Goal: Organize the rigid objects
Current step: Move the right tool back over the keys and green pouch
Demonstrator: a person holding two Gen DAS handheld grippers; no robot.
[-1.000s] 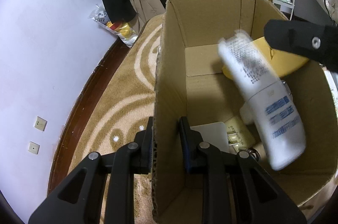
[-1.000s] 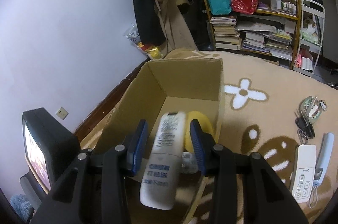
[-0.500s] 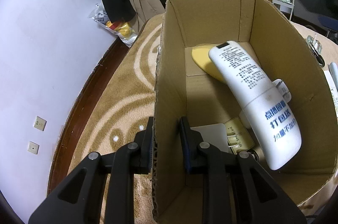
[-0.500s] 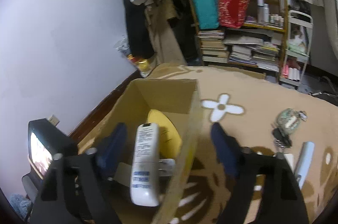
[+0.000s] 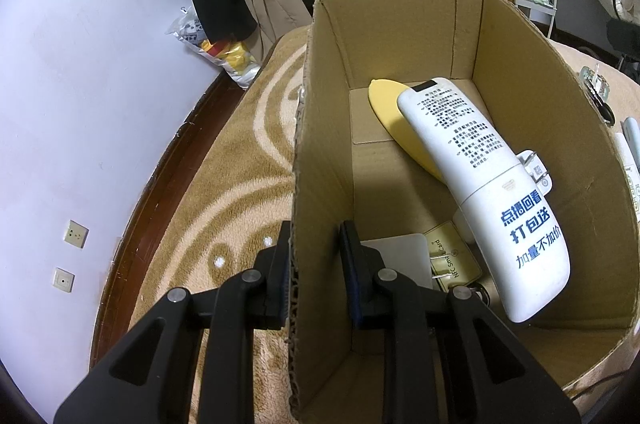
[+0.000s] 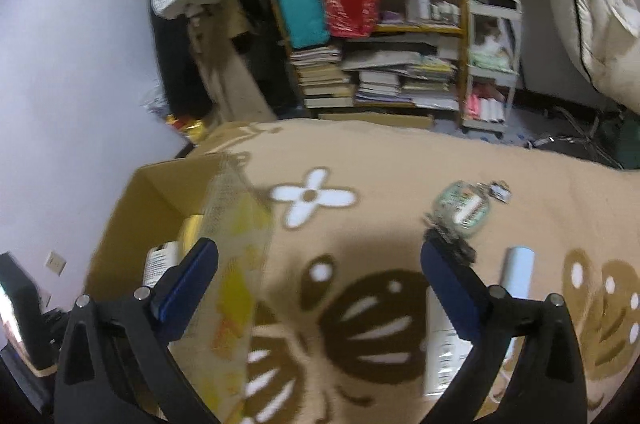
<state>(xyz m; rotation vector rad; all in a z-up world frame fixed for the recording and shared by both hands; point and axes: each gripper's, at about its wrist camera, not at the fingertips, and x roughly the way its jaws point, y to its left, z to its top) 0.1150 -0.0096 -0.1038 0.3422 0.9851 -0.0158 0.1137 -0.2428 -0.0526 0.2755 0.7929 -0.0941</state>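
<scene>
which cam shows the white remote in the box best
The left wrist view: the white remote lies sharp and whole, leaning on the yellow piece in the cardboard box. The right wrist view shows only its blurred tip behind the box wall.

Plain brown cardboard box [image 5: 520, 35]. Inside it, a white remote [image 5: 488, 183] printed with small black text and bold blue characters, over a yellow disc [image 5: 390, 103]. Beside the box, tan carpet [image 6: 400, 159] patterned with cream swirls, a white flower and dark brown shapes. Behind the box, a teal bag [image 6: 302, 11] and a red patterned bag [image 6: 352, 1]. Black tongs [image 6: 320, 280] with blue pads [image 6: 188, 278].
</scene>
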